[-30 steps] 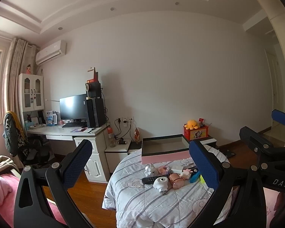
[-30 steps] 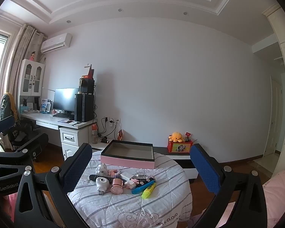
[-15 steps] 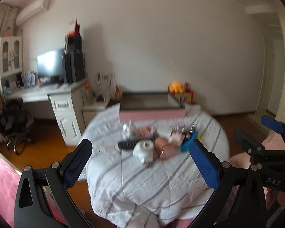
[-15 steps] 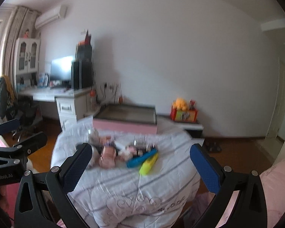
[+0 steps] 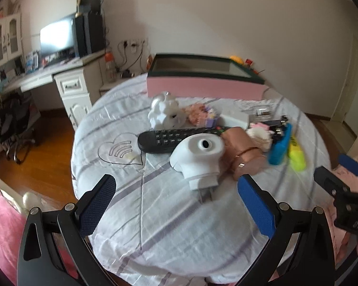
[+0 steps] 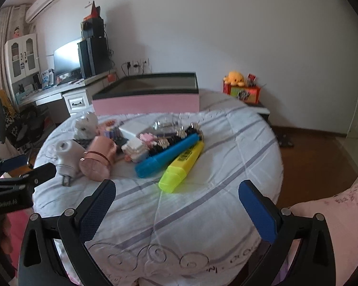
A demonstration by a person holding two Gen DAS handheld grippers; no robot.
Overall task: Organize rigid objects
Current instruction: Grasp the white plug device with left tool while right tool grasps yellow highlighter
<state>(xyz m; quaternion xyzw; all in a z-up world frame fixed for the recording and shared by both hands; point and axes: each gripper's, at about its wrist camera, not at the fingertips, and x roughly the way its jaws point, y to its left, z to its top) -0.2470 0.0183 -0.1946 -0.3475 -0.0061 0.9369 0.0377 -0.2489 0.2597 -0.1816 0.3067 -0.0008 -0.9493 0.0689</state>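
Observation:
A heap of small objects lies on a round table (image 5: 169, 217) under a striped cloth. It holds a white plug-in device (image 5: 198, 157), a black remote (image 5: 176, 138), a rose-gold cup (image 5: 243, 152) on its side, a blue marker (image 6: 167, 155), a yellow highlighter (image 6: 181, 166) and a white figurine (image 5: 163, 113). Behind them stands an open pink box (image 5: 202, 81) with a dark rim. My left gripper (image 5: 176, 205) is open just short of the white device. In front of the highlighter my right gripper (image 6: 176, 212) is open and holds nothing.
A white desk (image 5: 64, 76) with a monitor (image 5: 57, 37) stands at the back left, an office chair (image 6: 2, 119) beside it. A red toy box (image 6: 243, 93) with a yellow plush sits on a low stand at the back right. Pink bedding (image 6: 334, 214) lies close on the right.
Both grippers have come down and forward to the table, so the heap of objects now looms large right in front of them. Both stay open.

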